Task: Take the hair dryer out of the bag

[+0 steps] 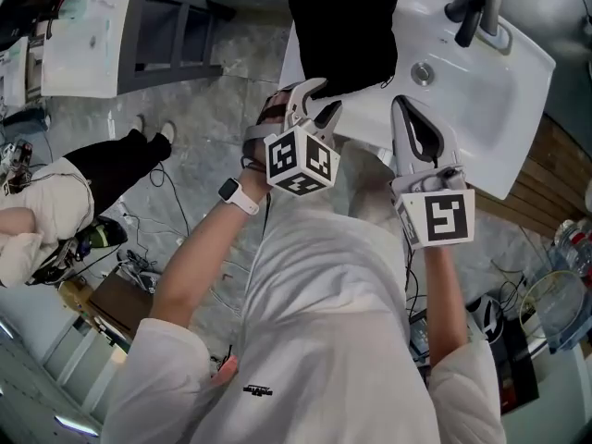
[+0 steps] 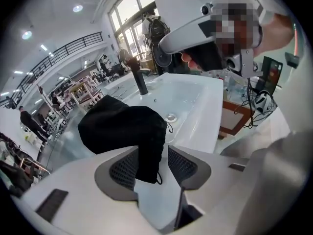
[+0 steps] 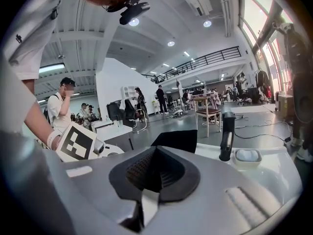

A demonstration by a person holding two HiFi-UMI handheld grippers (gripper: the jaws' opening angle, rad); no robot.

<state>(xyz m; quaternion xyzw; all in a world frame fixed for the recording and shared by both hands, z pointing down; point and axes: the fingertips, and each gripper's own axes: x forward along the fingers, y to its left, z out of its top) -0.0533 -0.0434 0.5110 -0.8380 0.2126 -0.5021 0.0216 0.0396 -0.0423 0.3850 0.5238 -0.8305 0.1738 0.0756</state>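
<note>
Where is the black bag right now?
In the head view the black bag lies top centre on the white sink's left end, left of the tap. Its near corner sits between the left gripper's parted jaws.

Grey marbled floor, white washbasin with dark tap, tall bright windows, round ceiling lights, railed mezzanine

open lab hall, mezzanine railing, tall windows, floor cables
</note>
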